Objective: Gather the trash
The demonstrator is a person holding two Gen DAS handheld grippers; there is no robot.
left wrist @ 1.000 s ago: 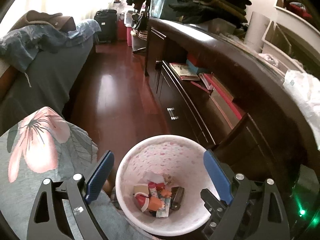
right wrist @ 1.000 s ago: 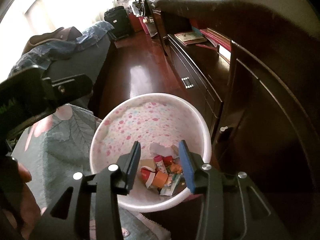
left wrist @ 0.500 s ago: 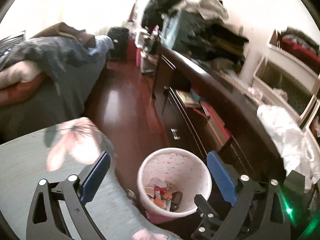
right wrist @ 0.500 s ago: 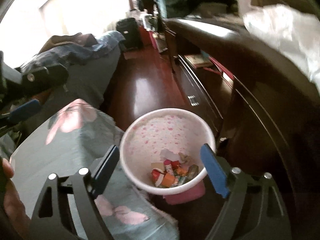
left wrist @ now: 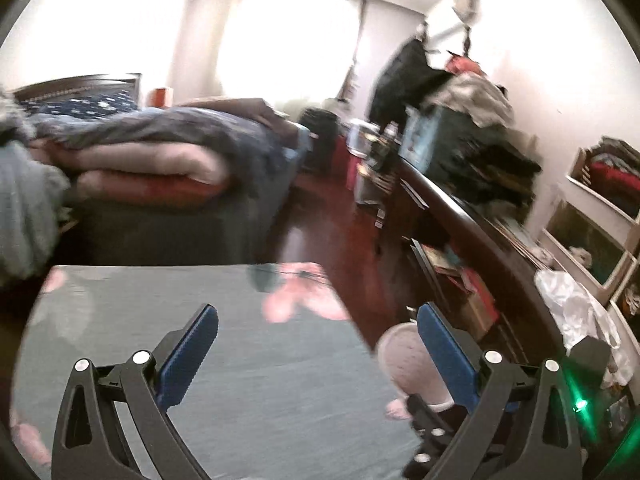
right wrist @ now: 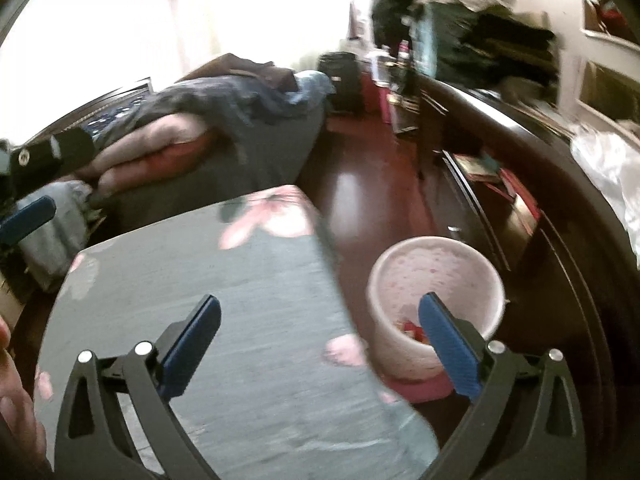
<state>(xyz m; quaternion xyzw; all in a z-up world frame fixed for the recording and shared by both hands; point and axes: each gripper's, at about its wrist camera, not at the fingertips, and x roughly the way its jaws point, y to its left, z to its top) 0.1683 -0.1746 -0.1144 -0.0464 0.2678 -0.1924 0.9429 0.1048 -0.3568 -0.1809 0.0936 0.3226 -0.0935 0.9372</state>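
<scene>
A white trash bin with pink speckles [right wrist: 436,276] stands on the floor at the right, with colourful wrappers [right wrist: 412,328] at its bottom. In the left wrist view the bin [left wrist: 404,356] shows only partly behind my right finger. My right gripper [right wrist: 320,312] is open and empty, above the grey floral cloth [right wrist: 224,300] and the bin's left edge. My left gripper [left wrist: 318,320] is open and empty above the same cloth [left wrist: 248,360]. The left gripper also shows at the far left of the right wrist view [right wrist: 28,216]. Both views are blurred.
A bed with piled blankets [left wrist: 160,152] lies at the left. A long dark dresser [right wrist: 540,184] with books on its shelf runs along the right, with a white plastic bag [left wrist: 572,304] on top. Red wooden floor [right wrist: 360,184] lies between them. Clothes are piled at the back.
Both grippers have risen and swung left, away from the bin and over the floral cloth. The right gripper's jaws have opened wide. The bin now sits at the right of both views.
</scene>
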